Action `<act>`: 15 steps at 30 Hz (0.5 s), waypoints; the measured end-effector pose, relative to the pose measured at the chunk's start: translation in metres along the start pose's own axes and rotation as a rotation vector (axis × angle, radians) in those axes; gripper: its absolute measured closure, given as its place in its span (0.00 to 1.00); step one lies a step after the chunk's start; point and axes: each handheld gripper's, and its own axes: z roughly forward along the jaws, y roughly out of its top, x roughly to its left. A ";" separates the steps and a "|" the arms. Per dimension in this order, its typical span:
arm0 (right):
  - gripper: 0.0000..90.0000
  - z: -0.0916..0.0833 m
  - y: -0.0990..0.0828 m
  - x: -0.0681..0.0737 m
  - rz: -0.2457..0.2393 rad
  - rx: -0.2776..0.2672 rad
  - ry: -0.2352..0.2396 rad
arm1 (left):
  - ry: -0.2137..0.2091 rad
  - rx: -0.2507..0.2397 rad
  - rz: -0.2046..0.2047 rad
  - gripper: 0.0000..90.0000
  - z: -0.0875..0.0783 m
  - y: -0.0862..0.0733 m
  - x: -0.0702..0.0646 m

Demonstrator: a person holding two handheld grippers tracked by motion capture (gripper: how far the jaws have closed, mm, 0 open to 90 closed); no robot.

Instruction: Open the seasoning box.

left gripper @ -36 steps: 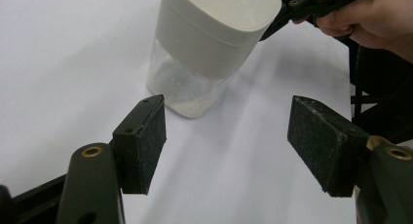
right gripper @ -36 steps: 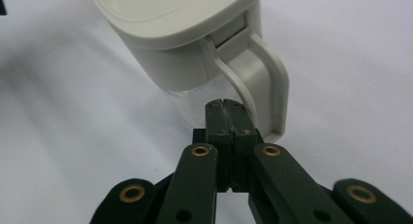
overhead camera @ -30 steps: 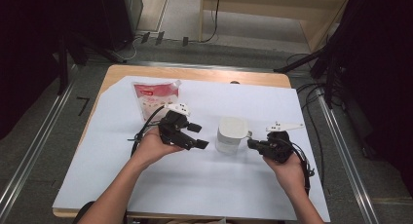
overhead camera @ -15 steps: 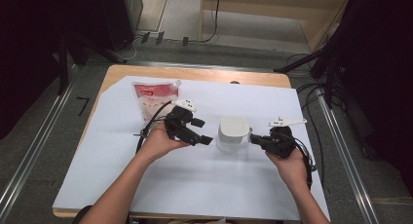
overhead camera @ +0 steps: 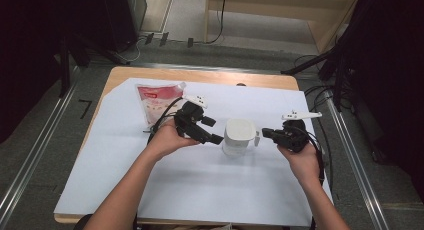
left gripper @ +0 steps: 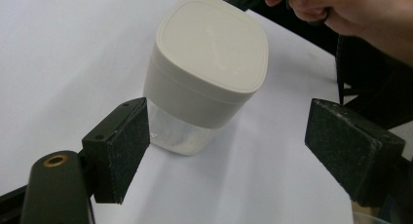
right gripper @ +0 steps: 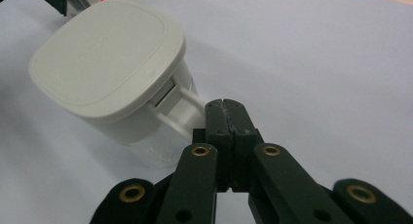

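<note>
A clear jar with a cream lid (overhead camera: 239, 136) and a side handle stands upright mid-table on the white sheet. My left gripper (overhead camera: 215, 130) is just left of it, open; its jaws have just been opening. In the left gripper view the jar (left gripper: 209, 63) stands beyond the wide-apart pads (left gripper: 122, 146), not touched by them. My right gripper (overhead camera: 265, 134) is on the jar's right, shut. In the right gripper view its closed tips (right gripper: 228, 104) sit right at the jar's white handle (right gripper: 182, 104), with nothing visible between them.
A red and white pouch (overhead camera: 159, 101) lies flat at the back left, behind my left hand. The white sheet (overhead camera: 200, 190) covers most of the wooden table (overhead camera: 120, 75). Cables trail from both grippers. The other person's hand (left gripper: 350, 9) shows beyond the jar.
Both hands have shifted slightly away from me, the left one also closing in on the jar. The left jaws stand a little wider. The jar has not moved.
</note>
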 end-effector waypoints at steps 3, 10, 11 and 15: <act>1.00 0.003 0.004 -0.001 -0.009 0.018 0.017 | 0.018 0.014 0.020 0.19 0.005 0.005 0.000; 1.00 0.006 0.001 0.004 -0.019 0.021 0.025 | 0.007 0.013 -0.002 0.15 0.016 0.006 0.009; 1.00 0.008 0.001 0.004 -0.025 0.020 0.023 | 0.014 0.015 0.000 0.15 0.018 0.005 0.009; 1.00 0.008 0.001 0.005 -0.010 0.005 0.023 | 0.010 0.026 0.007 0.15 0.025 0.002 0.009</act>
